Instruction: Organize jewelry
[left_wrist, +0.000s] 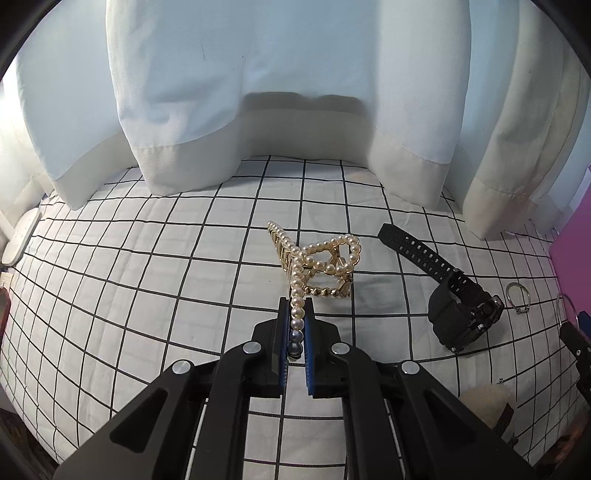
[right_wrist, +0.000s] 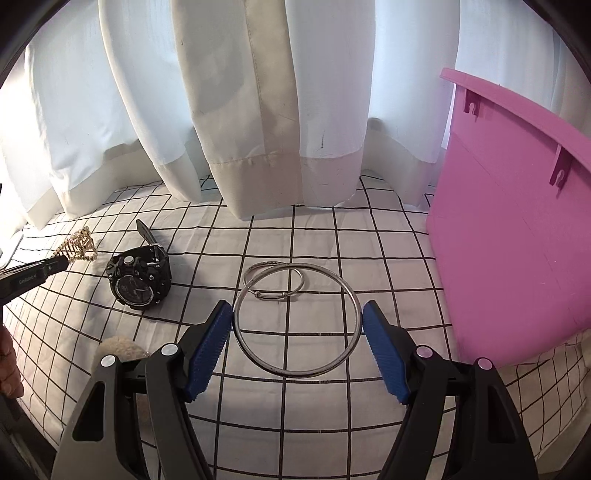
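My left gripper is shut on one arm of a gold hair claw edged with pearls, which is held just above the checked cloth. The right wrist view shows the same claw at that gripper's tip at far left. My right gripper has its blue pads pressed on the two sides of a large silver bangle, jaws wide apart. A smaller thin bangle lies on the cloth just beyond it. A black wristwatch rests between the two grippers.
A pink box stands on the right, close to my right gripper. White curtains hang along the far edge of the white black-grid cloth. A beige fluffy thing lies near the watch. A hand shows at the left edge.
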